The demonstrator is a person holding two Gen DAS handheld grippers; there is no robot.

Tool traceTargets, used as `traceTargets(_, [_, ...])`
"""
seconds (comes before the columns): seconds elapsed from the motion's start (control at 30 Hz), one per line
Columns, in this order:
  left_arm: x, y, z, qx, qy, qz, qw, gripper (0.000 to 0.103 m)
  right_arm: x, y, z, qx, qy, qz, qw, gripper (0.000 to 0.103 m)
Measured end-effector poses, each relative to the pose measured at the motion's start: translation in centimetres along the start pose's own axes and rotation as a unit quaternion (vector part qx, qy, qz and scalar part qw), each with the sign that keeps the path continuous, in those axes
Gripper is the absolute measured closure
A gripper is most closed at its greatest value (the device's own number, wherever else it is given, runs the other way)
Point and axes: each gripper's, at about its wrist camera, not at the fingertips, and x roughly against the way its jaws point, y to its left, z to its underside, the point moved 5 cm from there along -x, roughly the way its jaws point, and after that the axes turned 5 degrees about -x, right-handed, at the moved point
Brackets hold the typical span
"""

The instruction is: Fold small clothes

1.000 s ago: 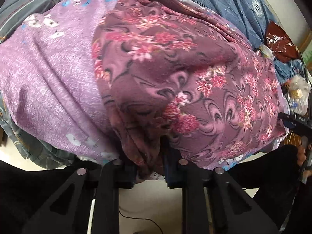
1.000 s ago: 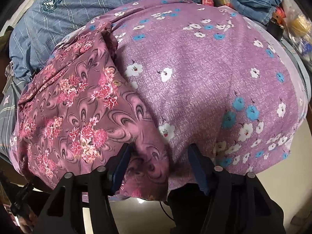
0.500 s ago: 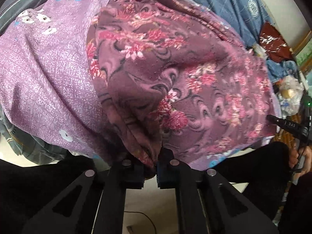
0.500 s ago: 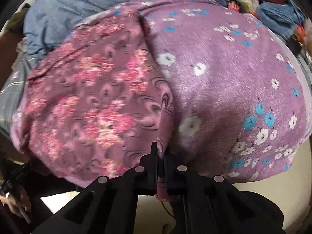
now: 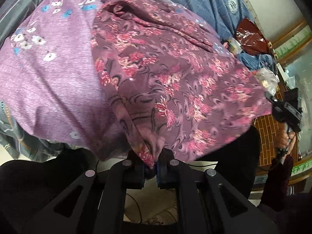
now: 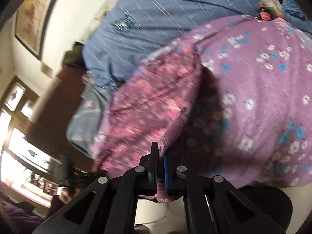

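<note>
A maroon garment with pink flowers (image 5: 175, 74) lies over a lilac cloth with white and blue flowers (image 5: 48, 74). My left gripper (image 5: 150, 167) is shut on the bunched near edge of the maroon garment. My right gripper (image 6: 160, 161) is shut on another near corner of the same garment (image 6: 148, 107) and holds it up off the lilac cloth (image 6: 263, 101). The right gripper also shows at the right edge of the left wrist view (image 5: 286, 111). The right wrist view is blurred by motion.
A blue checked bedcover (image 5: 204, 2) lies behind the clothes. A dark red packet (image 5: 247, 35), a blue cloth (image 5: 255, 60) and a plastic bag (image 5: 269, 78) sit at the far right. A wall with a framed picture (image 6: 33, 15) and a window (image 6: 17, 132) are to the left.
Both grippers closed on the maroon garment's near edge. The right gripper then lifted and swung left, raising its corner off the lilac cloth; the left rose slightly.
</note>
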Motion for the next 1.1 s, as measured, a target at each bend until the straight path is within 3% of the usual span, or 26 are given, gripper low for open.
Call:
traceTargets(0.17, [1.9, -1.5, -1.1, -0.023, -0.003, 0.02, 0.9995, 0.097, 0.1, 2.4, -1.4, 0.02, -0.005, -0.022, 1.0, 0.099])
traceTargets(0.33, [5.3, -1.8, -5.7, -0.028, -0.024, 0.062, 0.9974, 0.097, 0.1, 4.5, -5.7, 0.03, -0.029, -0.041, 0.998, 0.099])
traceTargets(0.47, [7.9, -0.4, -13.6, -0.007, -0.055, 0.09, 0.9944, 0.097, -1.2, 5.1, -11.4, 0.019, -0.061, -0.042, 0.997, 0.099])
traceTargets(0.57, [7.7, 2.2, -19.5, 0.014, -0.067, 0.079, 0.9945, 0.097, -3.4, 3.9, -16.7, -0.01, -0.082, -0.029, 0.996, 0.099])
traceTargets(0.73, [2.4, 8.3, -28.6, 0.087, -0.05, 0.067, 0.9927, 0.097, -10.1, -2.3, -24.1, -0.082, -0.098, 0.019, 0.992, 0.099])
traceTargets(0.8, [-1.5, 10.9, -32.0, 0.114, -0.044, 0.053, 0.9911, 0.097, -14.0, -5.6, -25.7, -0.106, -0.093, 0.052, 0.989, 0.098])
traceTargets(0.9, [-6.0, 14.7, -34.2, 0.164, -0.061, 0.013, 0.9845, 0.096, -19.0, -10.1, -26.6, -0.138, -0.089, 0.082, 0.983, 0.089])
traceTargets(0.93, [-6.9, 15.7, -34.2, 0.192, -0.067, 0.023, 0.9789, 0.096, -20.2, -11.7, -26.4, -0.16, -0.085, 0.096, 0.979, 0.084])
traceTargets(0.97, [-7.5, 16.5, -33.9, 0.213, -0.071, 0.035, 0.9737, 0.095, -20.8, -12.8, -26.1, -0.176, -0.084, 0.1, 0.976, 0.065])
traceTargets(1.0, [-7.7, 17.2, -33.3, 0.234, -0.08, 0.047, 0.9677, 0.094, -20.9, -13.6, -25.8, -0.193, -0.094, 0.083, 0.973, 0.056])
traceTargets(1.07, [-6.8, 17.7, -32.0, 0.251, -0.114, 0.066, 0.9589, 0.093, -19.9, -14.1, -25.5, -0.2, -0.123, 0.067, 0.97, 0.053])
traceTargets(1.1, [-5.4, 17.7, -30.9, 0.253, -0.142, 0.048, 0.9557, 0.086, -18.9, -14.0, -25.5, -0.196, -0.143, 0.07, 0.968, 0.048])
